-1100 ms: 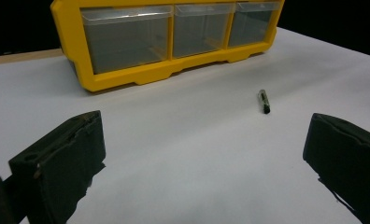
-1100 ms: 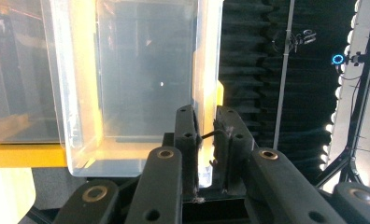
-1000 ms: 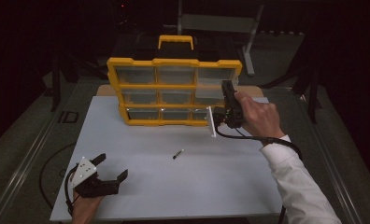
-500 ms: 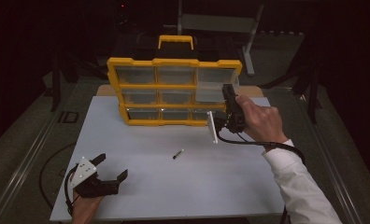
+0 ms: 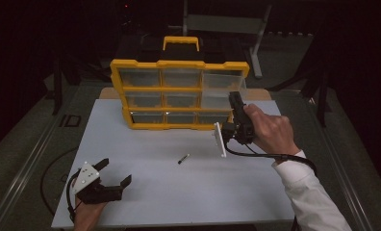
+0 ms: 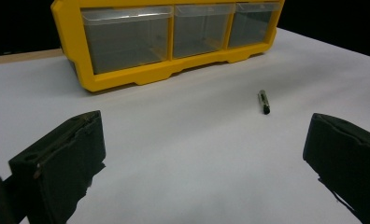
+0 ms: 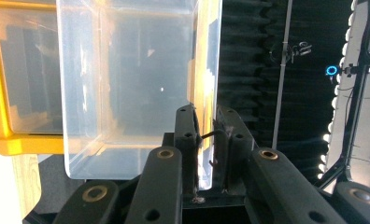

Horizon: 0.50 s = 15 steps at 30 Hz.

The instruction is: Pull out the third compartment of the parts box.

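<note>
Near left corner of white table (image 5: pixel 188 192): left gripper (image 5: pixel 115 177), jaws spread wide, nothing between. Centre, well apart: small dark pin (image 5: pixel 183 158) lying flat. Far side: yellow organizer (image 5: pixel 179 64), black handle atop; no legible writing or brand. Right: right gripper (image 7: pixel 205 140) clamped on wall of clear drawer (image 7: pixel 127 84), pulled partway from the right column.
</note>
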Tool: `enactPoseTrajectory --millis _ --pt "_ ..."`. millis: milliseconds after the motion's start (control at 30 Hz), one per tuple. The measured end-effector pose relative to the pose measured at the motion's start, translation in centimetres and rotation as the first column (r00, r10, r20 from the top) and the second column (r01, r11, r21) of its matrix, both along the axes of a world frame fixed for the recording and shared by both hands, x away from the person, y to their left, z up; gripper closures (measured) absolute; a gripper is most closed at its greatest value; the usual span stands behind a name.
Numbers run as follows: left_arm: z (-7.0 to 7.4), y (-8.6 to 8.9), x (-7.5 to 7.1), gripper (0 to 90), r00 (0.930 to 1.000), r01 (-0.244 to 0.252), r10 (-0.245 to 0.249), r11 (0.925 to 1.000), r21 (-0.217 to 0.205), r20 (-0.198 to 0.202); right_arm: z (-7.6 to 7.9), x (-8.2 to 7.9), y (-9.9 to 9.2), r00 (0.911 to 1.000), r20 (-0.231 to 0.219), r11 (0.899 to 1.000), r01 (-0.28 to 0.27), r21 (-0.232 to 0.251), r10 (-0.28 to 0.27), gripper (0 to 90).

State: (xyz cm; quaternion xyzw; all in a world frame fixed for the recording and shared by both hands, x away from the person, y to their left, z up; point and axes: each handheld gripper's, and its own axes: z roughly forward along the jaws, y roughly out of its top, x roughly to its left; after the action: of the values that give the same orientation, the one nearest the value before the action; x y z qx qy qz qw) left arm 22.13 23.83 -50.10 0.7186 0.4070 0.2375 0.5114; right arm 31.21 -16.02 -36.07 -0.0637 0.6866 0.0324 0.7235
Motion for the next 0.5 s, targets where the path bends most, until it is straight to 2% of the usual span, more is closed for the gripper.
enactPoseTrajectory --millis 500 --pt "-0.01 0.04 -0.01 0.0 1.0000 -0.001 0.001 1.0000 -0.001 -0.001 -0.40 -0.22 -0.27 1.0000 0.001 1.000 -0.001 0.002 0.001 79.7"
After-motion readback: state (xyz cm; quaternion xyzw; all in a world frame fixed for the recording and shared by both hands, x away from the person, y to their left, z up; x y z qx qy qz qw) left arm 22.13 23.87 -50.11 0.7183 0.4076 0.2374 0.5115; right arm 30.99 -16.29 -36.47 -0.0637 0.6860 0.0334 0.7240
